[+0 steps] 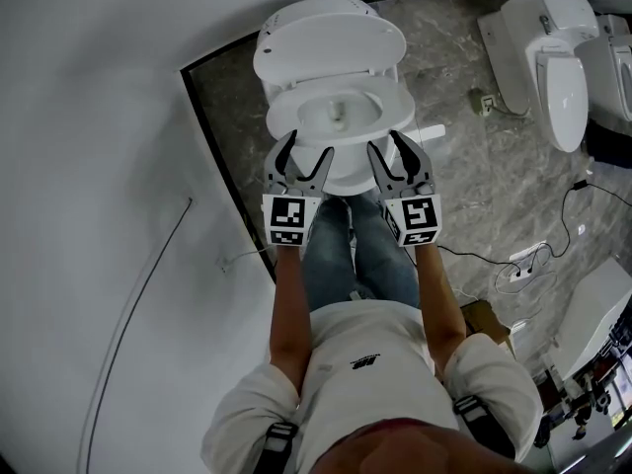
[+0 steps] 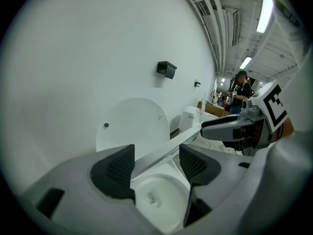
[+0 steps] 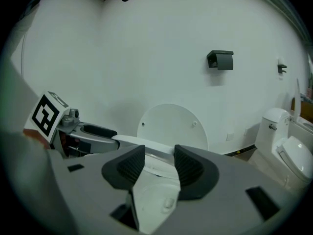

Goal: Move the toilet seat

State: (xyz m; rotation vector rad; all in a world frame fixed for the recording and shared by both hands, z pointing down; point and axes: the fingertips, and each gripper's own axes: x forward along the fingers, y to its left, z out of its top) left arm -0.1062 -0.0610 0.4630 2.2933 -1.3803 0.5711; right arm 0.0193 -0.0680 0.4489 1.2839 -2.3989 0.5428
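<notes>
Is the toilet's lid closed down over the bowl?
No, the lid stands raised against the wall, leaving the bowl open below.

Both arms stretch forward, left tongs (image 1: 309,147) and right tongs (image 1: 387,143) side by side, jaws apart.

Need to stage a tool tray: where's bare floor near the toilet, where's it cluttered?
Bare: marble floor between the toilet and the second toilet, bar one small fitting; thin strip between toilet and white wall. Crowded: front, with the person's legs, left gripper and right gripper; lower right, cables and power strip.
</notes>
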